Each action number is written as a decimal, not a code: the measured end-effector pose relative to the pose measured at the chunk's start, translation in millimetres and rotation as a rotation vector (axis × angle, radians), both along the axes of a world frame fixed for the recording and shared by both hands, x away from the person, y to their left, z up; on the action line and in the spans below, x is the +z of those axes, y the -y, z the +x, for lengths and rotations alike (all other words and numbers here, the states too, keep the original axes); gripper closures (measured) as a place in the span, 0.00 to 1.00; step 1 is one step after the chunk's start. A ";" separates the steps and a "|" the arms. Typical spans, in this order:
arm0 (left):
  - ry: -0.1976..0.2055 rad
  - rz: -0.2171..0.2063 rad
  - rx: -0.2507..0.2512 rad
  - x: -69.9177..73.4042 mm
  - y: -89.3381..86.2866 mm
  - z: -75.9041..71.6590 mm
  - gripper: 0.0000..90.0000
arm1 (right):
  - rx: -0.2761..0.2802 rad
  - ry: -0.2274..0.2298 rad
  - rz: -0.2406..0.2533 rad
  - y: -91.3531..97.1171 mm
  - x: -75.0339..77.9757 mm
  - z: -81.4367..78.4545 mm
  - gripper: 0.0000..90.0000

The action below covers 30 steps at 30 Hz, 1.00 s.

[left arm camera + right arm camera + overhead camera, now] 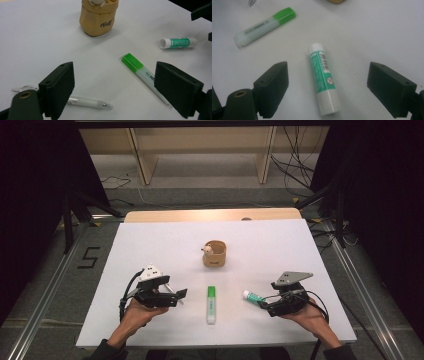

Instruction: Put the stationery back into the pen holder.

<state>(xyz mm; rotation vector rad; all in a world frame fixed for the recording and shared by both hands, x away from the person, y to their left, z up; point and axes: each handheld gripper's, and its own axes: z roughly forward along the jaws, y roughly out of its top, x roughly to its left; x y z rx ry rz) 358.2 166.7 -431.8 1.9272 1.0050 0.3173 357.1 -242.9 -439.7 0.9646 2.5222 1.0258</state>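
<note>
Across the white counter (pixel 150 245) lie three loose things: one highlighter (pixel 212 304) at lower centre, one glue stick (pixel 254 296) to its right, one clear pen (pixel 87 102) at lower left. One tan cup (pixel 215 253) stands at centre. The highlighter reads "HIGH", cut off; the cup's script is unclear. Left gripper (pixel 176 296) is wide, the pen partly hidden by one jaw. Right gripper (pixel 327 92) is wide around the glue stick, not touching it.
</note>
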 end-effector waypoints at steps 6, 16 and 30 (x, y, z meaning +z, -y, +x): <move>-0.002 0.010 -0.007 -1.1 1.5 0.1 0.18 | 0.055 -0.051 -0.103 -9.1 -3.5 6.7 0.24; 0.000 0.022 -0.015 -1.2 2.3 -0.3 0.18 | 0.085 -0.133 -0.239 -11.9 -10.5 17.1 0.37; -0.001 0.025 -0.018 -1.0 2.8 -0.4 0.18 | 0.127 -0.222 -0.320 -18.9 -13.2 24.1 0.61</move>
